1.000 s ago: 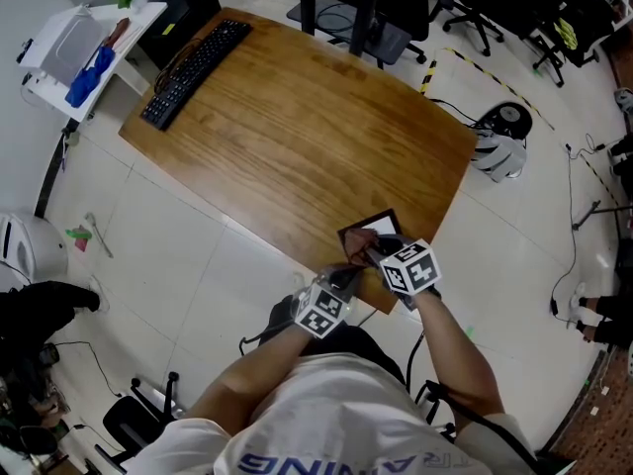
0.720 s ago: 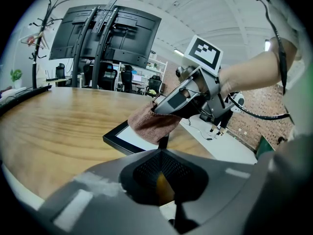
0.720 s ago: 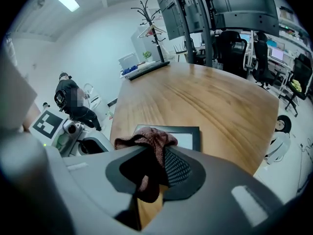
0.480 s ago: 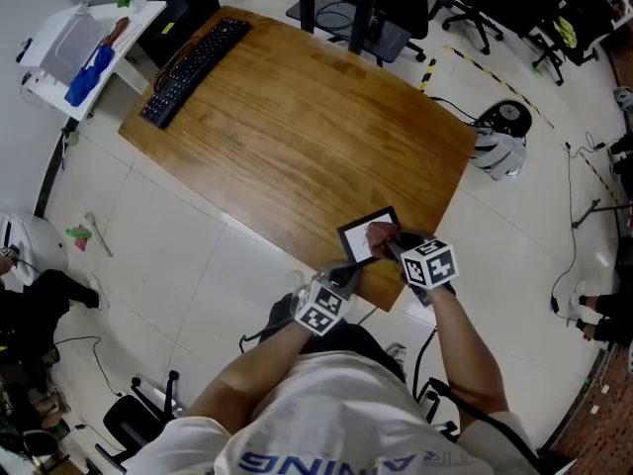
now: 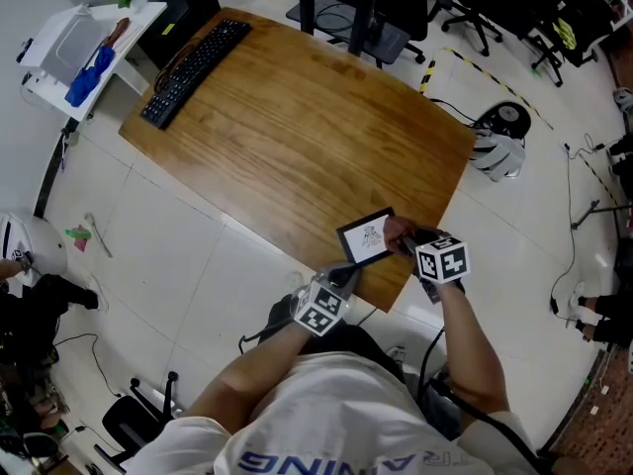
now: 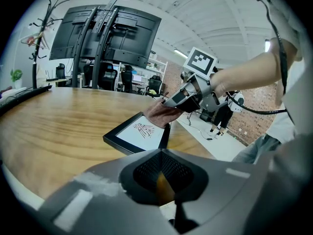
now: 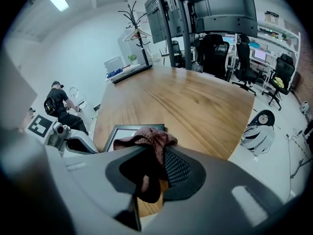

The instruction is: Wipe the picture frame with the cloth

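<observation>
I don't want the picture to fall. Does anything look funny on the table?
Nothing is broken or spilled. The picture frame sits crooked by the near corner of the table, close to the edge. The right gripper holds the cloth at the frame's side.

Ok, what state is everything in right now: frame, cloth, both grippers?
picture frame: lying face up on the table, drawing uncovered
cloth: bunched, pinched in the right gripper, resting on the frame's right edge
right gripper: shut on the cloth
left gripper: shut on the frame's near corner
</observation>
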